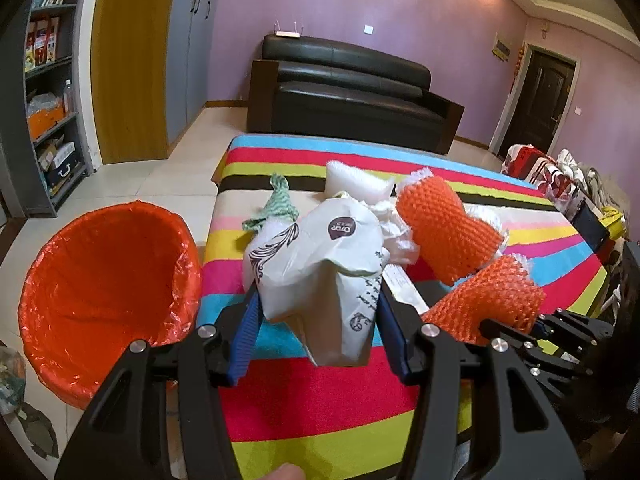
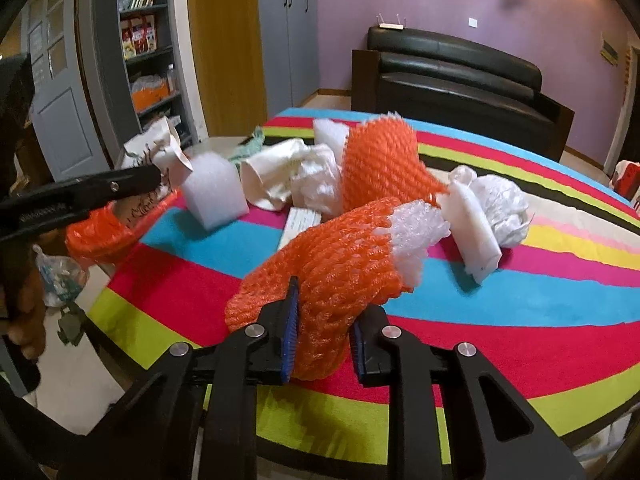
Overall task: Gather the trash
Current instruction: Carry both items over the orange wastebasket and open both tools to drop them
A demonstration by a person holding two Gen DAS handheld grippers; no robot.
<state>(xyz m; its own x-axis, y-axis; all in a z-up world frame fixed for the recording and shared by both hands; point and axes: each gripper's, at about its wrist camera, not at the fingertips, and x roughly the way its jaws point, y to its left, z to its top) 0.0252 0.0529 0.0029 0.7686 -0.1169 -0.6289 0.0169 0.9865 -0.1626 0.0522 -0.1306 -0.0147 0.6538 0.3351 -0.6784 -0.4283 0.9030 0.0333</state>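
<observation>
Left hand-held gripper clutched a crumpled paper bag; right hand-held gripper clenched orange foam netting, bin at nine o'clock.

orange foam net, white printed paper bag, rainbow-striped tablecloth

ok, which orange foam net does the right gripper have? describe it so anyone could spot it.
On the striped tablecloth, look at the near end of the trash pile. The held orange foam net lies nearest the table's front edge, pinched in the right gripper. Unlike the second orange net arching behind it, white foam pokes from its far end.
</observation>
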